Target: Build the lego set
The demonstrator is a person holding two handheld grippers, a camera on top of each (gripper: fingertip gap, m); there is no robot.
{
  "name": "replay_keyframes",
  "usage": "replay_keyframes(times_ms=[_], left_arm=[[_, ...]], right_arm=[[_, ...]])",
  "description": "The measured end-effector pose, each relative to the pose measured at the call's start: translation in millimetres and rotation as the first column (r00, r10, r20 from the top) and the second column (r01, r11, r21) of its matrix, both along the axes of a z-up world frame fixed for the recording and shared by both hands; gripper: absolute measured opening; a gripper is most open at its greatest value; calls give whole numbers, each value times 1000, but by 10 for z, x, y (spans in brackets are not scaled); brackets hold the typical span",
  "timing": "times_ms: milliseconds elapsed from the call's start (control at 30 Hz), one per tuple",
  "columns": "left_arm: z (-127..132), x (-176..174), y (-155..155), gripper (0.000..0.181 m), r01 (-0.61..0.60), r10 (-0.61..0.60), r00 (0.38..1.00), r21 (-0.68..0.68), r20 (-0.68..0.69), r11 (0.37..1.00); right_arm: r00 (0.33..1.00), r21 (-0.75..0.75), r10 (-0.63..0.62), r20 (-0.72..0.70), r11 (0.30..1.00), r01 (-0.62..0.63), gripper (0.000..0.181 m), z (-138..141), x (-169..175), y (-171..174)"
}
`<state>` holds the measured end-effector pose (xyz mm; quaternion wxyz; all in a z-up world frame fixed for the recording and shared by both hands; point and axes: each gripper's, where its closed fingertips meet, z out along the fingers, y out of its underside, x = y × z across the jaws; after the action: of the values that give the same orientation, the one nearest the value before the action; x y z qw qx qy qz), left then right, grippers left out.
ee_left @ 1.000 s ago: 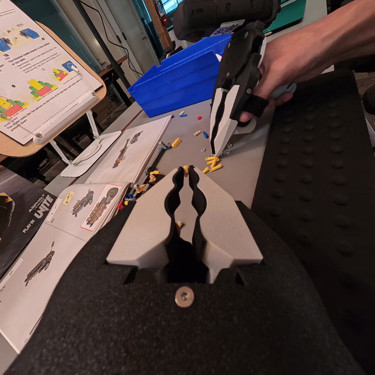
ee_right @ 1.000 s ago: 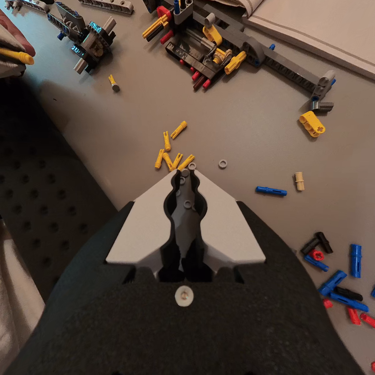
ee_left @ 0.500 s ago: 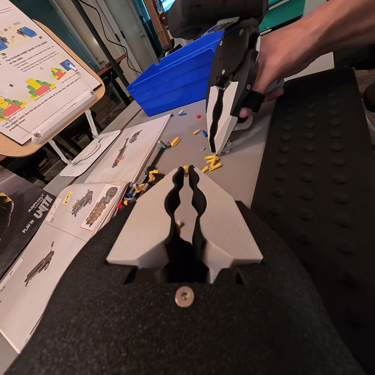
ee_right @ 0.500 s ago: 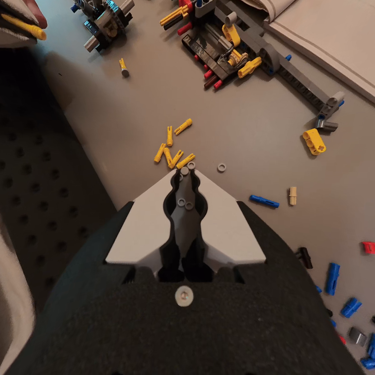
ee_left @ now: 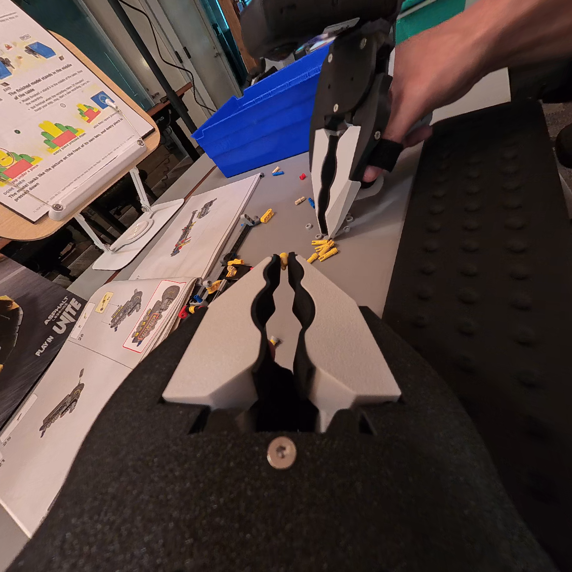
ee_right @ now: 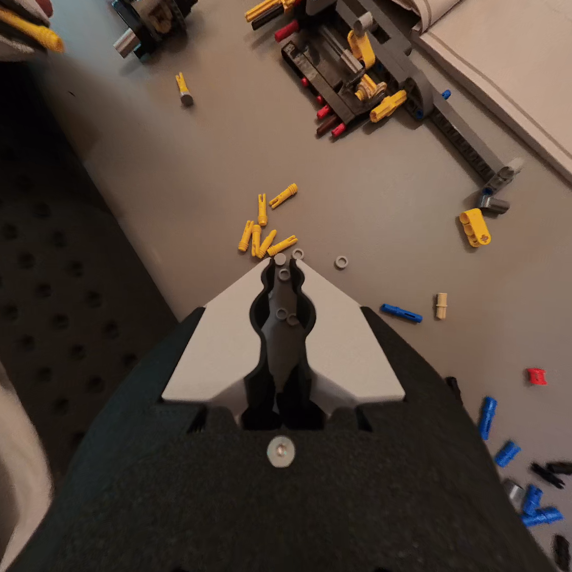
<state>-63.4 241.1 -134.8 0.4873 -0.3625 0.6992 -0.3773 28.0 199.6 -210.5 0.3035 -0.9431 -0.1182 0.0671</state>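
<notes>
Both hand-held grippers stay shut.

My left gripper [ee_left: 284,258] has two pale grey fingers [ee_left: 229,337] shaped like wedges, with wavy black pads [ee_left: 301,301] on the inside. The body [ee_left: 278,510] is black and rough, with one round silver screw [ee_left: 281,452]. My right gripper [ee_right: 282,263] looks the same. A black strap [ee_left: 385,153] wraps round a finger of my right hand [ee_left: 433,77].
</notes>
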Motion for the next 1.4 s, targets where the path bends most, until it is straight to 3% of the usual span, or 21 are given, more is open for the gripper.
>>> replay_keyframes(times_ms=[133, 700, 833, 933, 1000, 1067, 1133, 1200, 1267, 1367, 1400], left_arm=[[-3, -2, -7, 4, 2, -2, 1000, 8, 0, 1000], [-3, -7, -19, 4, 7, -7, 1000, 19, 3, 1000], [84, -20, 9, 4, 12, -10, 999, -50, 33, 999], [192, -36, 27, 4, 34, -24, 997, -139, 72, 990], [290, -59, 28, 4, 70, -47, 993, -219, 108, 973], [416, -108, 6, 4, 124, -80, 983, -280, 163, 952], [532, -169, -32, 4, 172, -106, 967, -289, 230, 942], [585, -211, -59, 4, 192, -118, 955, -262, 272, 946], [586, -223, -66, 4, 191, -120, 953, -243, 279, 951], [598, -227, -56, 4, 189, -116, 951, -241, 286, 952], [604, -229, -55, 4, 190, -116, 950, -242, 288, 952]], right_arm=[[997, -50, 26, 67, 999, -22, 9, -12, -7, -8], [981, -187, 157, 114, 973, -134, 7, -43, -43, 39], [986, -141, 126, 110, 984, -111, 7, 24, -11, 35], [990, 69, 94, -107, 994, -87, 7, 385, -245, 152], [911, 296, 180, -371, 953, -68, 7, 801, -633, 269], [723, 418, 270, -637, 908, 30, 6, 1141, -942, 341], [534, 422, 305, -789, 900, 110, 6, 1253, -1090, 411], [415, 434, 347, -841, 891, 136, 6, 1300, -1143, 434], [339, 440, 373, -864, 886, 146, 6, 1335, -1150, 435], [263, 459, 413, -872, 876, 149, 6, 1424, -1163, 399], [272, 456, 409, -871, 879, 137, 6, 1409, -1180, 399]])
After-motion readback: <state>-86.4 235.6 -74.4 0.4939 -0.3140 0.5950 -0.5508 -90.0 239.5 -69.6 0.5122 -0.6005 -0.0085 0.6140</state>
